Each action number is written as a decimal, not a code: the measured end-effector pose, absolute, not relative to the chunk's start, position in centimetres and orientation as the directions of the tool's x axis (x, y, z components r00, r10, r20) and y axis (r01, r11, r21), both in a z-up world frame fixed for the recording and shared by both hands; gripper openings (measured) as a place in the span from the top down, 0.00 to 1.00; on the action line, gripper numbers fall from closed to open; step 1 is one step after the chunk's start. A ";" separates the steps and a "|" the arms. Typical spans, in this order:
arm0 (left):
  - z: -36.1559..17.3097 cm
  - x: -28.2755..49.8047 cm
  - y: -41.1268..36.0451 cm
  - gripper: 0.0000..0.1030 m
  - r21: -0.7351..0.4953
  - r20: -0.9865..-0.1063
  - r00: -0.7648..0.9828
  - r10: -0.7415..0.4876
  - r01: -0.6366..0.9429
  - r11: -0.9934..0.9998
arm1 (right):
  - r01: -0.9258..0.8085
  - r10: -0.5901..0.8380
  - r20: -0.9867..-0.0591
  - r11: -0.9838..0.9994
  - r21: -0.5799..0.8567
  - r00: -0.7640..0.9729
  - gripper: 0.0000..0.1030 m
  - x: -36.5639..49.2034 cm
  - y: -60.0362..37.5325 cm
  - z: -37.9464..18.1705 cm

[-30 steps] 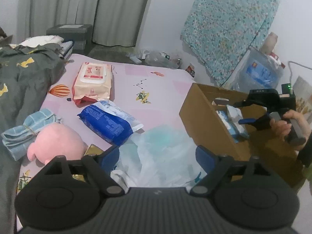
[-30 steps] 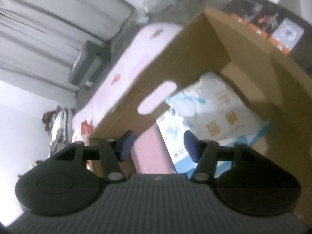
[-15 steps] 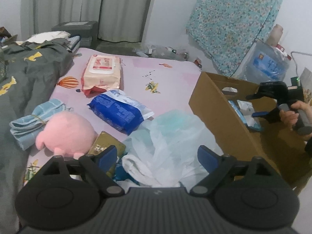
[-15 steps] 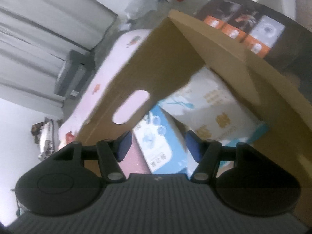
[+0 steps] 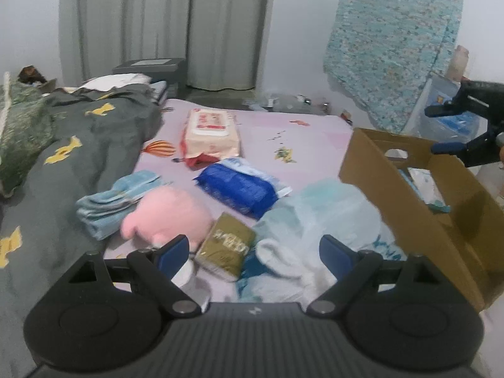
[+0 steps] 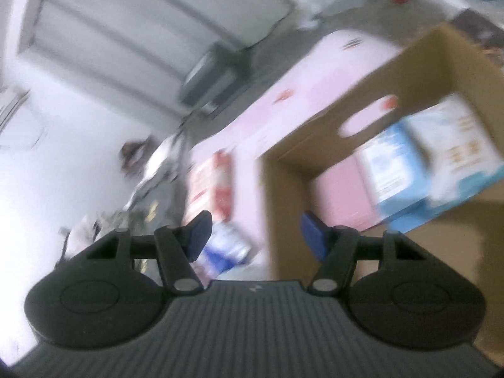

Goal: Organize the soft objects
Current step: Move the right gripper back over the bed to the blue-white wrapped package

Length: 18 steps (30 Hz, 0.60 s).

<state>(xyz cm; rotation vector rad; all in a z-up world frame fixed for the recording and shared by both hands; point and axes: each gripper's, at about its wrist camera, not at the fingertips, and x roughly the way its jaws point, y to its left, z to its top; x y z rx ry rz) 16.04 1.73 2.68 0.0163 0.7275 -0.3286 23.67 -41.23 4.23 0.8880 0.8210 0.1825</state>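
Left gripper wide open, empty. Just ahead: gold packet; plush toy ahead-left, likely light and squashy, so pinch its body. Right gripper open, empty, over box.

Print shows on the gold packet and boxed packs, all too blurred to read.

Lighting: dim, flat, cool; soft shadows. My left view: mild blur, bent fisheye edges. My right view: heavy motion smear, white wall glaring.
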 end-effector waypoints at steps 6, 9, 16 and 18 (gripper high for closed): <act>2.8 14.9 4.1 0.12 -0.079 -0.649 0.724 -0.233 0.241 0.967 | 0.060 0.619 -0.573 0.650 0.758 0.536 0.39 26.1 -33.2 4.6; 3.0 15.1 5.2 0.12 -0.085 -0.642 0.735 -0.219 0.216 0.973 | 0.017 0.668 -0.578 0.647 0.762 0.468 0.39 27.2 -29.4 4.8; 3.6 18.1 6.0 0.13 -0.162 -0.641 0.720 -0.265 0.211 0.964 | -0.026 0.681 -0.629 0.686 0.727 0.376 0.38 30.3 -23.0 5.2; 3.5 20.0 5.7 0.13 -0.205 -0.650 0.697 -0.303 0.223 0.953 | -0.032 0.669 -0.650 0.705 0.708 0.361 0.37 31.7 -22.0 5.1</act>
